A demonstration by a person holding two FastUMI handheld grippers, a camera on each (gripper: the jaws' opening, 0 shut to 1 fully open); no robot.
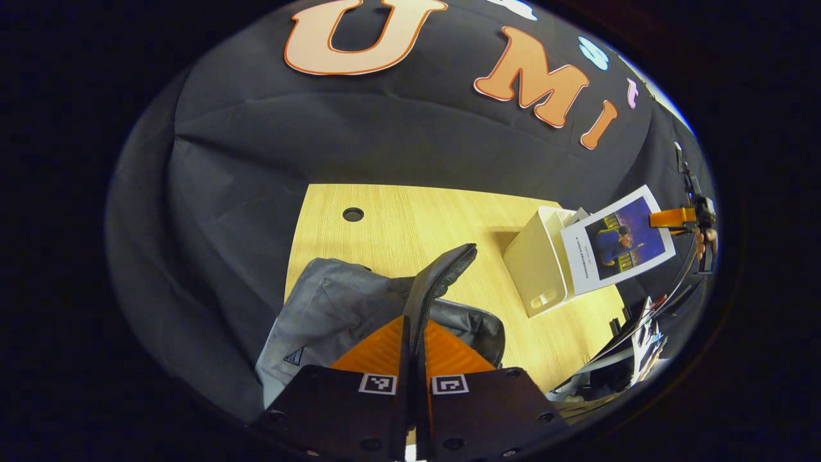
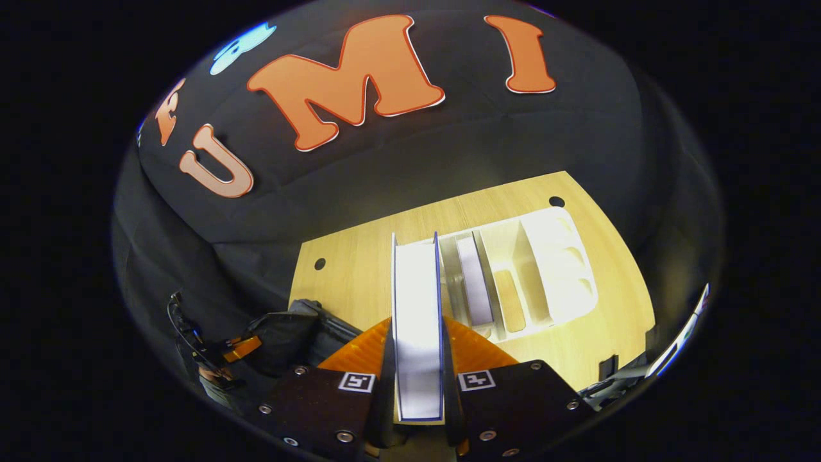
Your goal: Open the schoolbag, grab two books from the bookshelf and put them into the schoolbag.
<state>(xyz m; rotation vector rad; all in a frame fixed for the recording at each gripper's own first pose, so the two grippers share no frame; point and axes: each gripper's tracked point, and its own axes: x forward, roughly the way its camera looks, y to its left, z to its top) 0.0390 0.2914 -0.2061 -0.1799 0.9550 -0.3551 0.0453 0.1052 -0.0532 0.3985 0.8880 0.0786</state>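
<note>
Light wooden tabletop point(image 2: 359, 256) against black cloth wall. Right gripper point(image 2: 417, 378) clamps a white-paged book with blue cover point(image 2: 417, 301), lifted just beside the white plastic divided bookshelf point(image 2: 564, 269); a second book point(image 2: 474, 282) stands in it. Left gripper point(image 1: 414, 359) pinches the grey fabric schoolbag point(image 1: 333, 308) by its black strap point(image 1: 442, 269), upright.

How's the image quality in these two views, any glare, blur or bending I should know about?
Right gripper view: the book's page edges glare almost white, and the white bookshelf looks washed out; the table edge bows from fisheye distortion. Left gripper view: lighting is even, the schoolbag is sharp, and the book near the rim looks stretched.
</note>
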